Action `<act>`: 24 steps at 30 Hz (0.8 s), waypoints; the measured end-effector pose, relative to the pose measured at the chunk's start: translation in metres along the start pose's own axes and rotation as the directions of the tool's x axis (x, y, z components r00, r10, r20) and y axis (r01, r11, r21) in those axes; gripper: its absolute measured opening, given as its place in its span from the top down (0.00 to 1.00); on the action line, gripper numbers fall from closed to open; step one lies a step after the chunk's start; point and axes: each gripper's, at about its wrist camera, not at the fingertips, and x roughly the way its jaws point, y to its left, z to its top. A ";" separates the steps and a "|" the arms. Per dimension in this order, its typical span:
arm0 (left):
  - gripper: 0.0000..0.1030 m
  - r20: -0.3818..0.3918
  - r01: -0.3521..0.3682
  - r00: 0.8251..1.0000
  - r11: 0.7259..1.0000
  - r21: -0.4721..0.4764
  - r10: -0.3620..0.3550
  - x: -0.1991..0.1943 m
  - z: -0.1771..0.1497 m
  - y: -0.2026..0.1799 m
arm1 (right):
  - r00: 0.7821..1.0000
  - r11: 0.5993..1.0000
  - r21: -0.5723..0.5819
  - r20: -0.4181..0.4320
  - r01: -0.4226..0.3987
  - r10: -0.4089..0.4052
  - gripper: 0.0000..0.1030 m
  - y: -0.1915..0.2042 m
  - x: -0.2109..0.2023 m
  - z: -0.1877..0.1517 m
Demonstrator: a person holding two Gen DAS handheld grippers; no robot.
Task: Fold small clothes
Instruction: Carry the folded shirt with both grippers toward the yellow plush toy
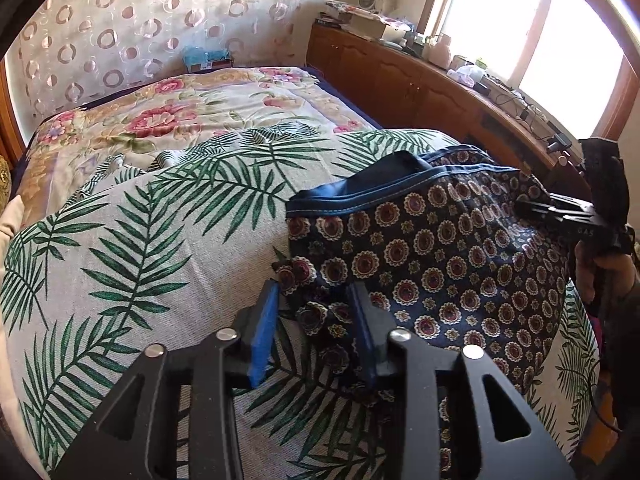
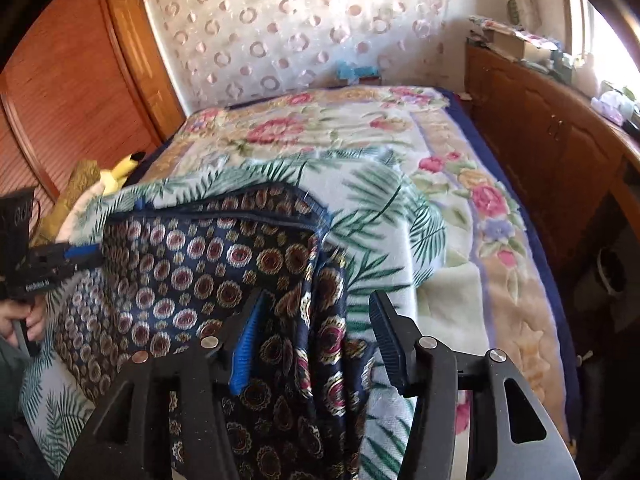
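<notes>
Shorts [image 1: 440, 256] lie loose between both grippers' parted fingers [image 1: 264, 336]; closing now, either could snag the bed [image 1: 132, 240] cover too.

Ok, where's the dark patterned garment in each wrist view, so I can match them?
Left wrist: patterned garment centre-right, spread on the palm-leaf cover.
Right wrist: garment centre-left, draping down to the bottom edge.
Shared landmark: its blue waistband along the far edge.

Garment [image 1: 432, 256] was laid on leaf-print cover [image 1: 160, 240] at the bed's near end. Floral blanket [image 1: 224, 108] was spread behind it. Cabinet [image 1: 404, 76] was set along the bed's right.
</notes>
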 end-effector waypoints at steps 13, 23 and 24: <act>0.95 0.012 -0.007 1.000 0.998 0.054 0.007 -0.003 0.000 -0.010 | 0.994 0.992 -0.070 0.000 -0.106 0.106 0.87 0.005 0.000 -0.008; 0.96 0.208 0.027 0.978 0.999 0.019 -0.031 -0.084 -0.005 0.001 | 0.979 0.978 -0.195 0.175 -0.071 0.106 0.91 0.044 -0.047 0.024; 0.96 0.230 0.023 0.973 1.000 0.009 -0.025 -0.095 -0.006 0.006 | 0.976 0.972 -0.220 0.182 -0.078 0.119 0.91 0.053 -0.049 0.031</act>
